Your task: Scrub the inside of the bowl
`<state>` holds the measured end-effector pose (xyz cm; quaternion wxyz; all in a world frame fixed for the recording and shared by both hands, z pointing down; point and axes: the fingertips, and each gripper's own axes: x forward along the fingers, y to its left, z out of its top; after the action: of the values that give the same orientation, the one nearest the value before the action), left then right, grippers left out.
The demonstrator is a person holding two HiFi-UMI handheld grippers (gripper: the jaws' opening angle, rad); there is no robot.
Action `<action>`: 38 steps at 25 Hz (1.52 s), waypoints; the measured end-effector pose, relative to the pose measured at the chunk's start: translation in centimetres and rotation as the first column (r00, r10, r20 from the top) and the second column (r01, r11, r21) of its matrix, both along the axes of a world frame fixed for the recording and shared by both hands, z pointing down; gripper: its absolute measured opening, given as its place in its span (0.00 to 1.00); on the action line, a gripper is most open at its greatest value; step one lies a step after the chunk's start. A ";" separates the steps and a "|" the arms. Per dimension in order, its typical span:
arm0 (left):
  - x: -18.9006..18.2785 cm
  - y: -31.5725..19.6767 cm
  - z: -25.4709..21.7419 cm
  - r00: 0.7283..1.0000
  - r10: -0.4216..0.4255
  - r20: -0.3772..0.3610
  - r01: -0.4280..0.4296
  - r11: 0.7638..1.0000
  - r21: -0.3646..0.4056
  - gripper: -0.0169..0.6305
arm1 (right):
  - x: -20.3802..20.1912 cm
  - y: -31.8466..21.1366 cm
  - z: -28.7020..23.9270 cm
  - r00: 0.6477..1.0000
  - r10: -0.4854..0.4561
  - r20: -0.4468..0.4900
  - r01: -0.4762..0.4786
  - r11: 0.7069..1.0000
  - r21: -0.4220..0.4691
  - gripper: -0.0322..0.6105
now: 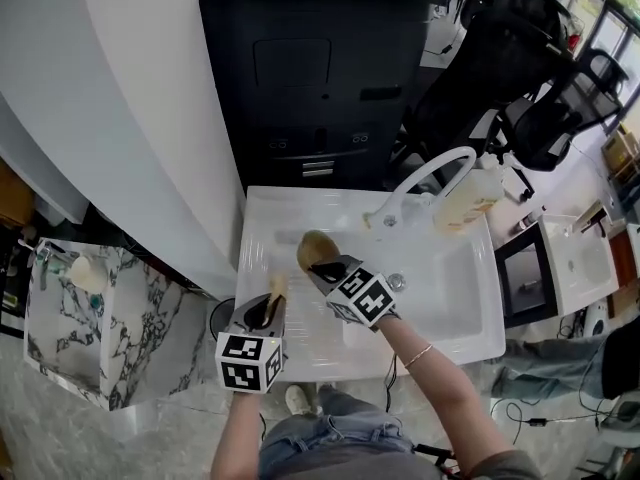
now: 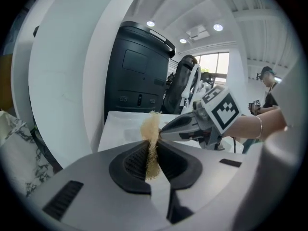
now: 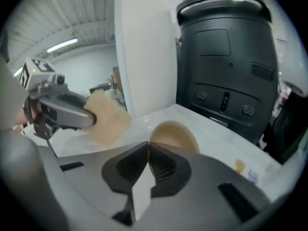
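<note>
A tan bowl (image 1: 314, 250) hangs tilted over the white sink (image 1: 450, 298), and my right gripper (image 1: 324, 269) is shut on its rim. The right gripper view has the bowl (image 3: 174, 135) just beyond my shut right gripper (image 3: 148, 154). My left gripper (image 1: 272, 304) is shut on a tan fibrous scrubber (image 1: 278, 287), just left of the bowl and apart from it. In the left gripper view the scrubber (image 2: 151, 137) stands up between the jaws of my left gripper (image 2: 152, 151), with the right gripper (image 2: 179, 124) beyond it. The scrubber (image 3: 107, 117) also shows at the left of the right gripper view.
A white curved faucet (image 1: 432, 175) and a soap bottle (image 1: 466, 206) stand at the sink's back edge; the drain (image 1: 397, 281) lies in the basin. A black machine (image 1: 320, 68) stands behind the sink, office chairs (image 1: 520, 78) to the right, a marble-patterned cabinet (image 1: 100, 328) to the left.
</note>
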<state>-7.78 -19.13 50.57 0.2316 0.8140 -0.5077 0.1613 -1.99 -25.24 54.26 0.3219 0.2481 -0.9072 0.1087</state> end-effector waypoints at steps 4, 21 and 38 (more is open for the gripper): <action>-0.4 0.0 0.5 1.000 -0.021 -0.004 0.021 1.000 -0.015 0.10 | -1.3 0.6 2.1 0.966 -0.156 -0.206 0.174 0.982 0.070 0.08; -2.5 -1.2 1.5 0.994 -0.107 -0.024 0.106 0.993 -0.055 0.10 | -3.9 0.4 5.8 0.816 -0.376 -0.438 0.459 0.883 0.096 0.08; -3.0 -1.7 1.3 0.993 -0.116 -0.031 0.115 0.992 -0.050 0.10 | -4.3 0.4 6.3 0.814 -0.381 -0.438 0.467 0.878 0.104 0.10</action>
<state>-10.82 -20.78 51.86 0.2687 0.7800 -0.5459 0.1462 -6.33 -24.81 60.59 0.4910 0.0876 -0.8591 -0.1146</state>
